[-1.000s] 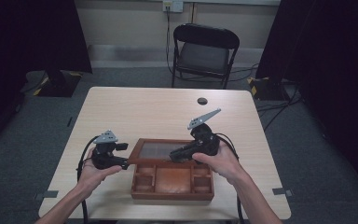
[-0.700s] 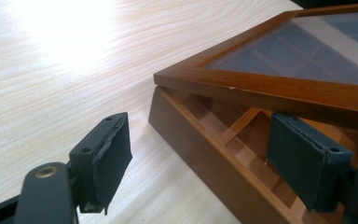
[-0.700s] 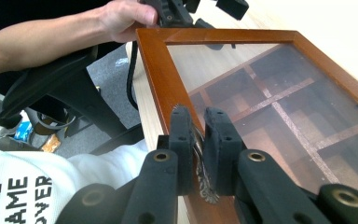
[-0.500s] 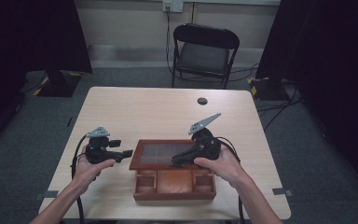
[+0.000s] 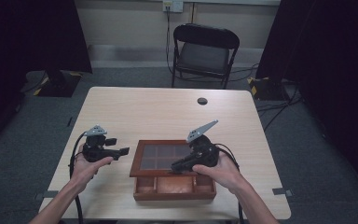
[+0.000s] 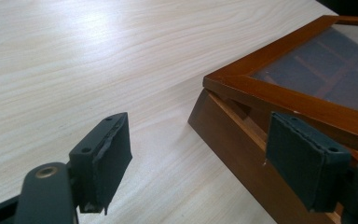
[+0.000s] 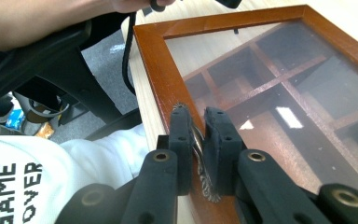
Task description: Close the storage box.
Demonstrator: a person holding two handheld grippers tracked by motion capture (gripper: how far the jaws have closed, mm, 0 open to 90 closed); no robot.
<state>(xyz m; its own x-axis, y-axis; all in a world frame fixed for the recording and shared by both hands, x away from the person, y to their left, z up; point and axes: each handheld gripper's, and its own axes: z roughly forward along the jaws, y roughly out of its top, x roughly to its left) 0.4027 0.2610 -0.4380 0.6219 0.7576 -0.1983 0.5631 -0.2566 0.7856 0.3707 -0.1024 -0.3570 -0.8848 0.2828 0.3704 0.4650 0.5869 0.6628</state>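
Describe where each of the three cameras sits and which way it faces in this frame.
High view: above the person's side, looking forward and down on the table; both forearms, left gripper and right gripper show.
Left gripper view: on the left gripper, facing the wooden box corner; jaws apart.
Right gripper view: on the right gripper, facing the glass lid; jaws clamp its metal latch; sleeve shows.
All three share the box.
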